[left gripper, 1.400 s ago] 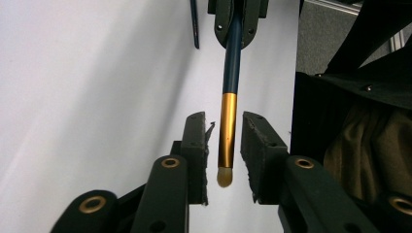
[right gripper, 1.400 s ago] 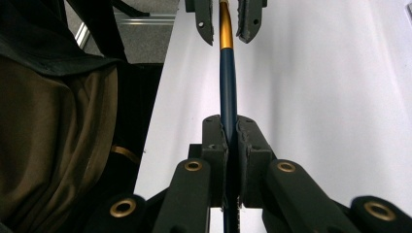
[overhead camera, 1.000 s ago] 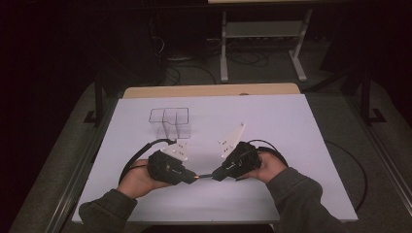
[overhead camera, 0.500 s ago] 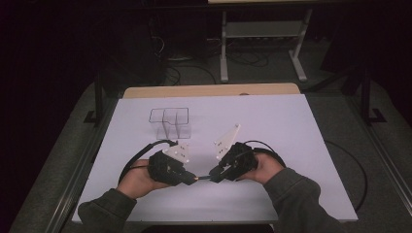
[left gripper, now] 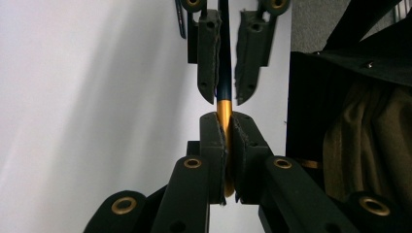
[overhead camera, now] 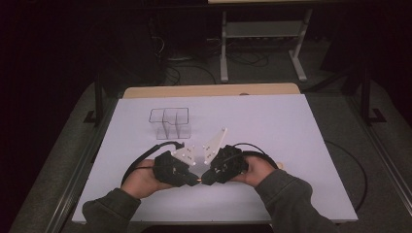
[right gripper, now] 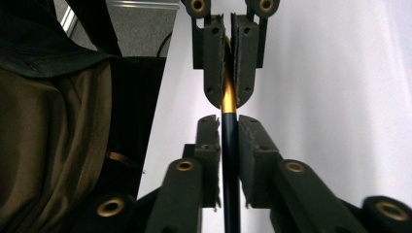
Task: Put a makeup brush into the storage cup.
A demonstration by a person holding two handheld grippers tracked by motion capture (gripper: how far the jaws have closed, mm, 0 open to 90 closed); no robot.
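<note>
Olive sleeves (overhead camera: 286, 194), black claws (overhead camera: 200, 179), brass screws, grey plates

Dim room; grey floor (overhead camera: 350, 145); white-legged stand (overhead camera: 262, 36), perhaps bench.

Glossy gold-and-navy pen (left gripper: 223, 109), clear plastic organizer (overhead camera: 169, 122), matt white table cover (overhead camera: 272, 121).

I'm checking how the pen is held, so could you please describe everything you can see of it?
The pen is slim, with a glossy gold section and a dark blue section meeting end to end; it looks like metal or lacquered plastic. It hangs level just above the white table, between the two hands. The left hand-held gripper is shut on the gold part; the right hand-held gripper flanks the blue part, and whether its pads press it I cannot tell.
</note>
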